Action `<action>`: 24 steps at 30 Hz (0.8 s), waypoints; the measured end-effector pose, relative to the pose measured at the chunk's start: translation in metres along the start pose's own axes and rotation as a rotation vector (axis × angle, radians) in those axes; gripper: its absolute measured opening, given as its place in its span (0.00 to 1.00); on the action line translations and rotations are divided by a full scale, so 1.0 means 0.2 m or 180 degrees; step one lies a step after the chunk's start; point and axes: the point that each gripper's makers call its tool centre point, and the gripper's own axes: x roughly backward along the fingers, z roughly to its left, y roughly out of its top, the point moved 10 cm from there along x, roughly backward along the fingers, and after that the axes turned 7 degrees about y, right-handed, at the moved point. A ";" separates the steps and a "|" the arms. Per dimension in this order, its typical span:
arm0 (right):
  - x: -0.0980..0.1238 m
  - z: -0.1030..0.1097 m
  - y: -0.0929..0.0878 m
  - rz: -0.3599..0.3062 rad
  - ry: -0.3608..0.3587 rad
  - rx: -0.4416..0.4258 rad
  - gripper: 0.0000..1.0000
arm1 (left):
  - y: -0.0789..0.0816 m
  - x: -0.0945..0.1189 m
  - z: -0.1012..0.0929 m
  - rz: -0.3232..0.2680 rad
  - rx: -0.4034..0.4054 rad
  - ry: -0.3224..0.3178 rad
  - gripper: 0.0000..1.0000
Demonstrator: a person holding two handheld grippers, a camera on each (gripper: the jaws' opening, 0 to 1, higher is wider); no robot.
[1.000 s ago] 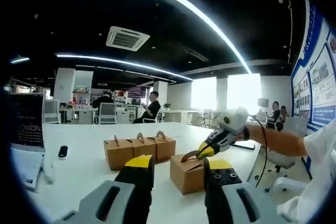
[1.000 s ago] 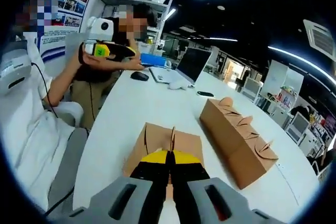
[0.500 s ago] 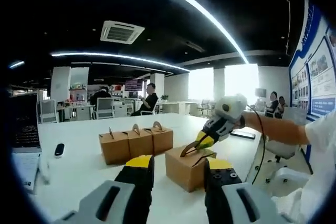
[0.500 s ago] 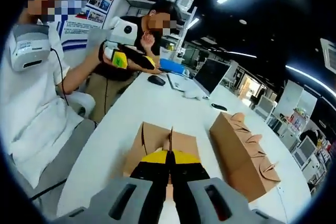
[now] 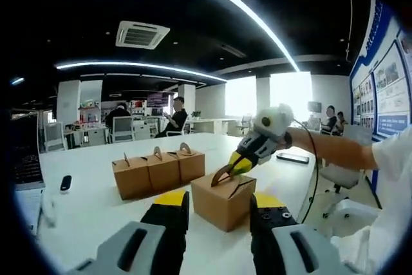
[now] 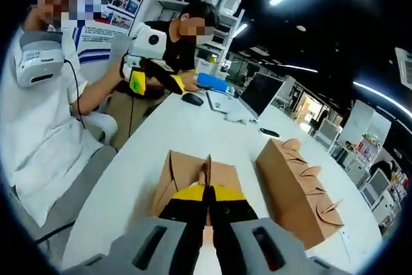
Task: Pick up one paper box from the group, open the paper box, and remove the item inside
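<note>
Plain kraft paper box (image 5: 222,199), no legible print, at lower centre on the white table (image 5: 90,191); right tool (image 6: 207,205) clamped on its handle flap, left tool (image 5: 217,214) jaws apart, raised behind it.

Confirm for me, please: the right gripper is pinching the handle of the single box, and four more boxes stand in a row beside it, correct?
Nearly. The right gripper does pinch the single box's handle, but the row beside it holds three boxes, not four, as the left gripper view shows.
</note>
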 end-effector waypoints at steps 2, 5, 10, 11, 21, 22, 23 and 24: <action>0.01 0.01 0.02 -0.0175 -0.0010 -0.0182 0.18 | 0.00 0.00 0.00 -0.0008 -0.0001 0.0004 0.39; 0.05 0.00 0.03 -0.0375 -0.0085 -0.0341 0.29 | 0.00 0.01 0.00 -0.0014 -0.0001 0.0013 0.39; 0.10 -0.01 0.06 -0.0568 -0.0290 -0.0513 0.34 | 0.01 0.02 0.01 -0.0032 0.0003 0.0023 0.39; 0.13 -0.01 0.07 -0.0686 -0.0380 -0.0601 0.35 | 0.01 0.02 0.01 -0.0038 0.0004 0.0024 0.39; 0.31 0.04 0.08 -0.0949 -0.0969 -0.0843 0.31 | 0.03 0.03 0.02 -0.0094 0.0030 0.0045 0.39; 0.32 0.05 0.08 -0.0946 -0.0987 -0.0849 0.31 | 0.03 0.03 0.02 -0.0102 0.0037 0.0047 0.39; 0.32 0.06 0.08 -0.0944 -0.1032 -0.0876 0.31 | 0.03 0.03 0.02 -0.0115 0.0045 0.0050 0.39; 0.33 0.07 0.07 -0.0933 -0.1066 -0.0894 0.31 | 0.03 0.03 0.02 -0.0125 0.0051 0.0052 0.39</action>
